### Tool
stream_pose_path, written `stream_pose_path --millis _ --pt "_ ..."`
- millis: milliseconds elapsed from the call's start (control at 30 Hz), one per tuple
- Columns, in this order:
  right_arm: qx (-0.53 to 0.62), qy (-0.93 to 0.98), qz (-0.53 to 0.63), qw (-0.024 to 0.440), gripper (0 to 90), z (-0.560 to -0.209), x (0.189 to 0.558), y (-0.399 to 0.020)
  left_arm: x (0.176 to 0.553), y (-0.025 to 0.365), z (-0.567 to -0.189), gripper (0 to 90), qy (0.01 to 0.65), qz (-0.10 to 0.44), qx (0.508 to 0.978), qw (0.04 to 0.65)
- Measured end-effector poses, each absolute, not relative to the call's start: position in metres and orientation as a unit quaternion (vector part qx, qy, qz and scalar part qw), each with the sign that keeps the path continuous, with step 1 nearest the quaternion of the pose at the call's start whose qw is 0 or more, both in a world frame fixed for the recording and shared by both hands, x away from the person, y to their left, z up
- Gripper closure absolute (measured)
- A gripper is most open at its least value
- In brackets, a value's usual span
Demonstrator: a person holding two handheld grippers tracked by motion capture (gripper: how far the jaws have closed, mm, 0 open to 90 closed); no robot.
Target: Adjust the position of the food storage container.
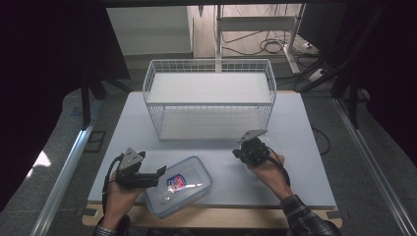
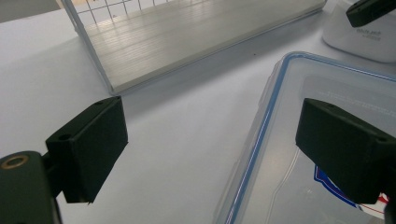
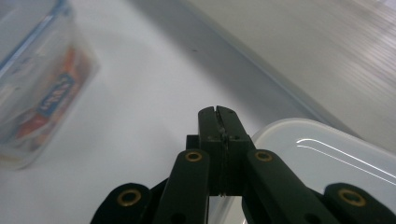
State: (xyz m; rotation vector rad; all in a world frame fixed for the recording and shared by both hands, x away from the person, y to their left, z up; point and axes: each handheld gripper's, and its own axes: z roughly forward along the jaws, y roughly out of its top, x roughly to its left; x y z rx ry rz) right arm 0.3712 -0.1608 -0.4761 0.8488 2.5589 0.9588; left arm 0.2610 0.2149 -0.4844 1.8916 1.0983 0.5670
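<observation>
Black jaws of the right gripper (image 3: pixel 219 114) pinch shut on a clear lid (image 3: pixel 327 154)'s rim. Left gripper (image 2: pixel 210 144) gapes wide astride the container (image 2: pixel 327 140)'s edge, apparently steadying; next, the lid needs carrying across and seating squarely.

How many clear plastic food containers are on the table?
2. One blue-rimmed container with a printed label lies at the front beside the left hand-held gripper. A second, white-edged container sits under the right hand-held gripper, mostly hidden in the high view.
</observation>
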Motion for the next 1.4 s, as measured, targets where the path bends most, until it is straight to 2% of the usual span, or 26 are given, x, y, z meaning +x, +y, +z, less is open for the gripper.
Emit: stream_pose_path --millis 600,1000,1100,1133,1167,1200,1233,1267,1300,1400 --pt "0.380 0.846 0.328 0.178 89.3 -0.474 0.392 -0.221 0.261 0.213 -0.486 9.5 0.429 0.230 0.765 0.421" --pt "0.420 0.823 0.327 0.196 89.2 -0.471 0.390 -0.257 0.260 0.213 -0.486 14.8 0.429 0.229 0.766 0.422" --pt "0.414 0.823 0.334 0.200 88.7 -0.468 0.386 -0.256 0.257 0.214 -0.484 25.2 0.426 0.228 0.768 0.419" --pt "0.410 0.822 0.340 0.200 88.2 -0.466 0.383 -0.254 0.254 0.216 -0.483 25.2 0.425 0.231 0.768 0.419" --pt "0.407 0.823 0.342 0.201 87.7 -0.465 0.381 -0.253 0.250 0.218 -0.481 31.9 0.421 0.231 0.769 0.421" --pt "0.401 0.825 0.345 0.200 86.9 -0.464 0.377 -0.250 0.246 0.221 -0.478 46.8 0.423 0.235 0.766 0.423" --pt "0.398 0.826 0.346 0.199 86.8 -0.464 0.376 -0.249 0.246 0.221 -0.478 51.2 0.423 0.235 0.766 0.423" --pt "0.398 0.826 0.346 0.199 86.8 -0.464 0.376 -0.249 0.241 0.223 -0.477 51.2 0.426 0.236 0.764 0.423" --pt "0.396 0.827 0.349 0.194 86.5 -0.465 0.373 -0.247 0.238 0.225 -0.476 65.2 0.427 0.236 0.763 0.424" --pt "0.387 0.832 0.354 0.181 85.3 -0.466 0.367 -0.242 0.226 0.229 -0.476 78.1 0.430 0.236 0.763 0.421"
